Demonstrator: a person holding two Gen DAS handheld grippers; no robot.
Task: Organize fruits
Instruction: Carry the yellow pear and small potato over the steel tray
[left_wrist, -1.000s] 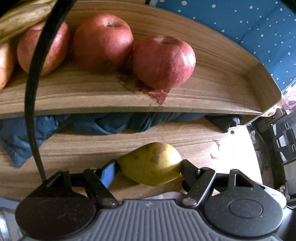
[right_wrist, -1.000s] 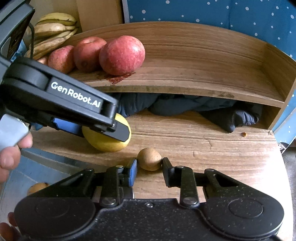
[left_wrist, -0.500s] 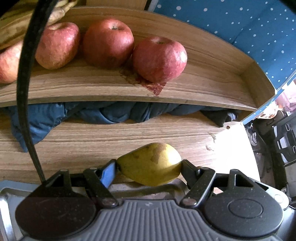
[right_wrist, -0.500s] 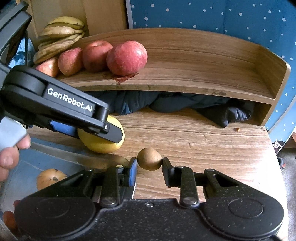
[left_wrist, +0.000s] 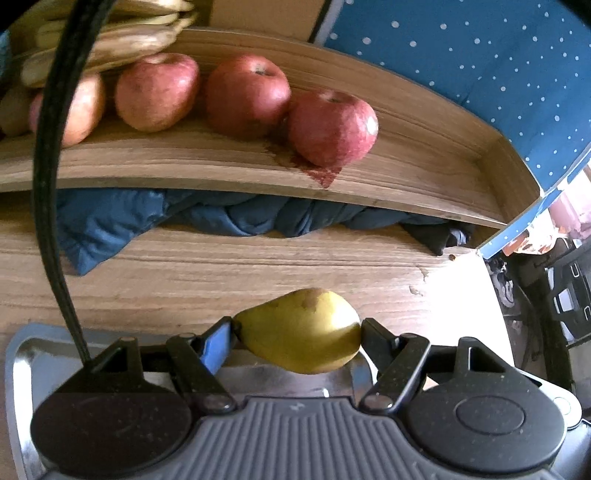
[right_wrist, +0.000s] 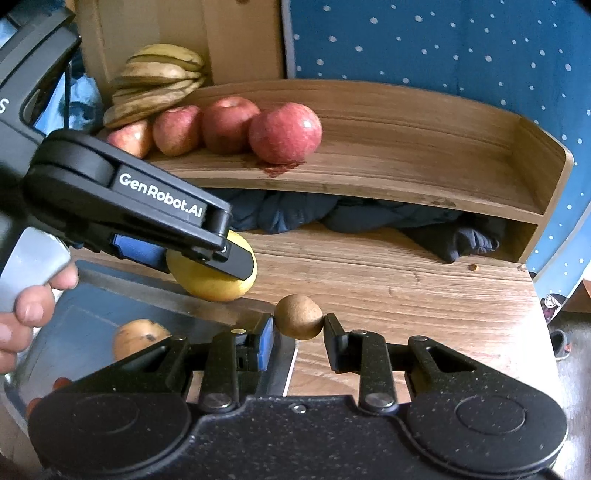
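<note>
Yellow-green, the pear (left_wrist: 301, 330) is pinched between the two pads of the left gripper (left_wrist: 297, 332), one pad on each side, and it hangs above the far rim of a metal tray (right_wrist: 177, 299). The right gripper (right_wrist: 298, 325) pinches a small brown round fruit (right_wrist: 298, 320) in the same way, just past the right corner of that tray, over the wooden table (right_wrist: 406, 288). One more brownish fruit (right_wrist: 138, 338) lies inside the tray, near its right edge. A person's fingers (right_wrist: 33, 306) show at the left gripper's handle. On the wooden shelf (left_wrist: 424, 173) at the back edge of the table four red apples (left_wrist: 330, 127) sit in a row, touching each other, toward its left end, and a bunch of bananas (right_wrist: 159, 90) lies at the far left corner. Under the shelf a dark blue cloth (left_wrist: 236, 218) is pushed in. A black cable (left_wrist: 46, 184) crosses the left wrist view.
</note>
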